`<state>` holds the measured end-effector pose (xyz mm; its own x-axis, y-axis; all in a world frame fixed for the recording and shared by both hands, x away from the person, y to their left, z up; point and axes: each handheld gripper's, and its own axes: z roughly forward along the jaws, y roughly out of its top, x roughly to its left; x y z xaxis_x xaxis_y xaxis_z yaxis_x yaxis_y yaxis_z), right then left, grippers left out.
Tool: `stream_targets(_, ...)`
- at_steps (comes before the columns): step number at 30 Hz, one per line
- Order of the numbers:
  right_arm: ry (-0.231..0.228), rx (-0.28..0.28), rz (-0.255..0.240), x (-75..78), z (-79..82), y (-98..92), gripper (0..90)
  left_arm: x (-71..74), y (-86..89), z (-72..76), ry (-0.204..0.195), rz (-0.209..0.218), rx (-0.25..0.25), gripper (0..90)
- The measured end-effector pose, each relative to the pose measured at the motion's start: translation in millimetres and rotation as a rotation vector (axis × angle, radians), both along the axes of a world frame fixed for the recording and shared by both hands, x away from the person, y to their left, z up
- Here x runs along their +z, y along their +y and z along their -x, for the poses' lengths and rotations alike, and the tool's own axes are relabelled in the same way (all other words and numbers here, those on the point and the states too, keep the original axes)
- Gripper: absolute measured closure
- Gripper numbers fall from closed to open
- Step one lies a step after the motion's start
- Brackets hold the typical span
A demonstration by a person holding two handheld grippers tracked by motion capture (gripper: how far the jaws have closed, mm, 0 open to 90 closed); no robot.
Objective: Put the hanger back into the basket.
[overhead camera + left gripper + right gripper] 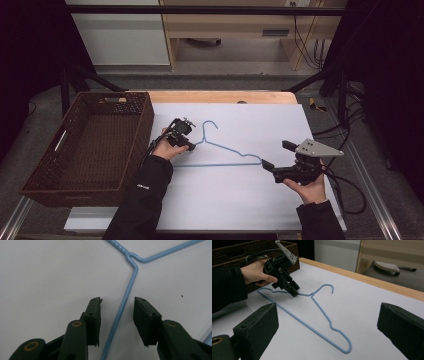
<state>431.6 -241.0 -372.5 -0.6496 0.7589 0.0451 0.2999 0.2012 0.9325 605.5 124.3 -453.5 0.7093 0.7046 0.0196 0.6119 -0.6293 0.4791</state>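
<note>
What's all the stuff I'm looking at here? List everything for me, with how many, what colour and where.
Hanger: one, light blue wire, flat on the middle of the white sheet.
Basket: one, dark brown wicker, at the left edge of the table, nothing visible inside.
White sheet: one, covering most of the tabletop.
Table: one, light wood, its far edge showing beyond the sheet.
Left hand-held gripper: one, black, open, jaws either side of the hanger's left arm near the neck.
Right hand-held gripper: one, black with a grey plate, open, at the hanger's right end.
Sleeves: two, black, coming in from the bottom.
</note>
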Motion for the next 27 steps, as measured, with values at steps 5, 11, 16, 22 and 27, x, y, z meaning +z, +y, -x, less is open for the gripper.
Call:
stream_targets(5,0.003,0.003,-0.004,-0.1,0.0,0.7,3.9,0.1,-1.0,1.9,-0.005,-0.013,-0.003,60.8)
stream_targets(11,-0.001,0.007,-0.007,0.3,0.1,-0.1,4.0,1.1,-7.3,5.7,-0.005,-0.033,-0.021,73.7)
stream_targets(16,0.004,0.005,-0.007,0.1,0.0,0.6,4.0,1.3,-8.4,6.3,0.002,-0.034,-0.027,78.8)
stream_targets(22,0.006,0.005,-0.002,-0.6,-0.5,1.2,4.0,2.0,-10.7,7.6,-0.003,-0.054,-0.038,82.5)
stream_targets(27,0.009,0.008,0.005,-1.8,-1.7,2.2,4.1,2.3,-11.7,8.7,-0.012,-0.065,-0.060,83.7)
